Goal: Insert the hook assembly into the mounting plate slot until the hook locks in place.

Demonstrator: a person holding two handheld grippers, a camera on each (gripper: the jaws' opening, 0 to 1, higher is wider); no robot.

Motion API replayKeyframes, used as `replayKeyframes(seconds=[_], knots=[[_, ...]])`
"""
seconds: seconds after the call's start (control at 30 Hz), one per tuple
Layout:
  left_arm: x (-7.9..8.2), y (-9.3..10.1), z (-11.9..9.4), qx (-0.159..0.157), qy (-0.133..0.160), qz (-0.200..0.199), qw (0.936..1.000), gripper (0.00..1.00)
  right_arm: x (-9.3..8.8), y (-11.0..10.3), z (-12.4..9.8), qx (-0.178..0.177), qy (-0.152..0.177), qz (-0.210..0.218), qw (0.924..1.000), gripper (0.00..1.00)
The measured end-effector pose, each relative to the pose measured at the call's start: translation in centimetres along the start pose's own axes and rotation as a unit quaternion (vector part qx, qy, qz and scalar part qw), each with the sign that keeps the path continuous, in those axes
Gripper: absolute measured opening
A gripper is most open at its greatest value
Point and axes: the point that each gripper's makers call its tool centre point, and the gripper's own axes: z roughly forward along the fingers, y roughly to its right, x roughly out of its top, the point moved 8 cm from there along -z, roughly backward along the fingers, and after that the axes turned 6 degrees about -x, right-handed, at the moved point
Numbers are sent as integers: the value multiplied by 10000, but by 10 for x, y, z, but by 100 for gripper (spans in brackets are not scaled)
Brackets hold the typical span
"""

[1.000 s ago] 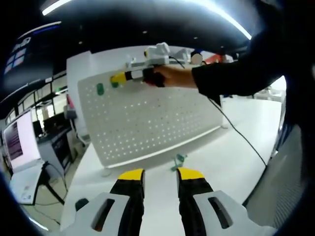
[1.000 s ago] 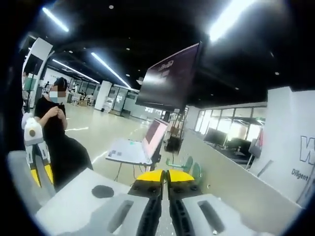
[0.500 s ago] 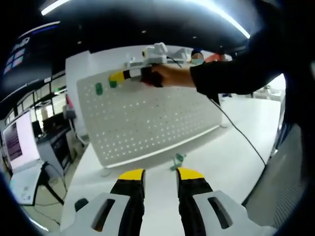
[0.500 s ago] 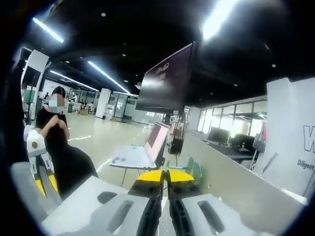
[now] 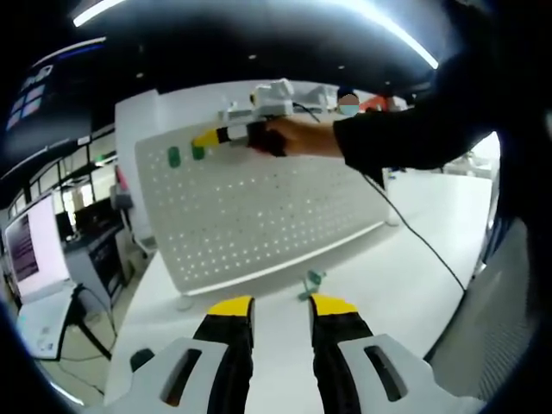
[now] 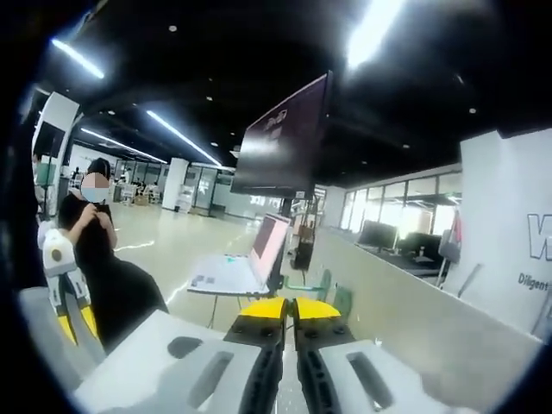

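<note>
**Two green hooks on the pegboard, a third on the table**

Two green hooks (image 5: 185, 154) sit side by side in the upper left rows of the white pegboard (image 5: 259, 216), which stands tilted on the white table (image 5: 388, 267). A third green hook (image 5: 313, 280) lies on the table just in front of the board's lower edge, beyond my left gripper (image 5: 280, 309). That gripper hangs low over the table, yellow tips parted with a clear gap, nothing between them.

My right gripper (image 5: 210, 136) shows in the left gripper view up at the board's top edge, yellow tip just beside the two mounted hooks, held by a hand (image 5: 293, 136) in a dark sleeve. A black cable (image 5: 414, 228) trails down from it across the table.

From the right gripper view, the right gripper (image 6: 287, 308) has its yellow tips pressed together, only a thin seam between. I see a bit of green just past the tips, but can't tell if anything is pinched. Beyond are an open office floor, a large dark screen (image 6: 280, 142) overhead, a laptop (image 6: 259, 254) on a stand, and a person in black (image 6: 108, 259) standing at left. The left gripper (image 6: 65, 289) shows at the left edge.
</note>
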Motion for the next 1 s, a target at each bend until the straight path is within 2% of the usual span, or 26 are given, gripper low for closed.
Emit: replayKeyframes(seconds=[0.1, 0.17, 0.3, 0.43, 0.57, 0.63, 0.77, 0.8, 1.0], knots=[[0, 0, 0, -9, 1, -3, 10000, 25, 1, -7, 3, -254, -133, -227, 9993, 1], [0, 1, 0, -28, -5, 11, 10000, 25, 1, -4, 6, -477, -257, -613, 9966, 1], [1, 0, 0, -16, 32, 5, 10000, 26, -1, -6, 7, -625, -315, -754, 9947, 2], [1, 0, -1, -20, 57, 11, 10000, 26, -2, -5, 6, -667, -379, -753, 9942, 3], [1, 0, -1, -29, 81, 11, 10000, 26, -1, -7, 4, -667, -409, -706, 9944, 13], [1, 1, -1, -39, 84, 20, 10000, 26, 0, -12, 1, -695, -419, -761, 9938, 14], [2, 1, -1, -50, 107, 18, 9999, 26, 4, -17, -10, -894, -352, -630, 9934, 23], [2, 1, -1, -52, 110, 21, 9999, 26, 7, -24, -17, -962, -338, -658, 9926, 23], [3, 2, -1, -80, 162, 16, 9998, 26, 14, -35, -40, -1088, -350, -481, 9923, 29]])
